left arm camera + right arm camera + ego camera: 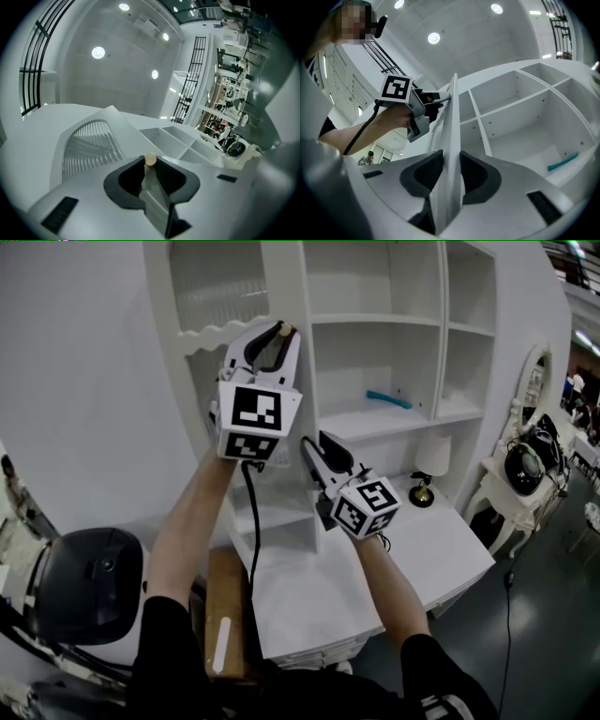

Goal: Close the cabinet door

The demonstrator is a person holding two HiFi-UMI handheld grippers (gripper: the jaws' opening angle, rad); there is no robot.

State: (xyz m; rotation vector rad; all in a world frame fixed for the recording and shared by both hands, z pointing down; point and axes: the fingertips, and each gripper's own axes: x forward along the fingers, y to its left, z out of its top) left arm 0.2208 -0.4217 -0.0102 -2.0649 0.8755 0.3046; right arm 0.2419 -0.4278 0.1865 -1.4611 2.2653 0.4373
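The tall white shelf cabinet stands at the far side of a white desk top. Its white cabinet door, which has an arched pane of ribbed glass, stands swung open at the cabinet's left side, so the shelves show.

The left gripper is raised at the door's free edge. Its jaws are clenched on a small round wooden knob set on that edge. In the left gripper view the knob sits right at the jaw tips, with the ribbed pane to their left.

The right gripper is lower and nearer, on the same door edge. In the right gripper view the thin white edge runs up between its black pads. The jaws stand released on either side of the edge, close to it.

A slim teal stick lies on a middle shelf to the right of the door. A small table lamp with a white shade and brass foot stands on the desk top at the right. A brown cardboard box sits near the person, below the left arm.
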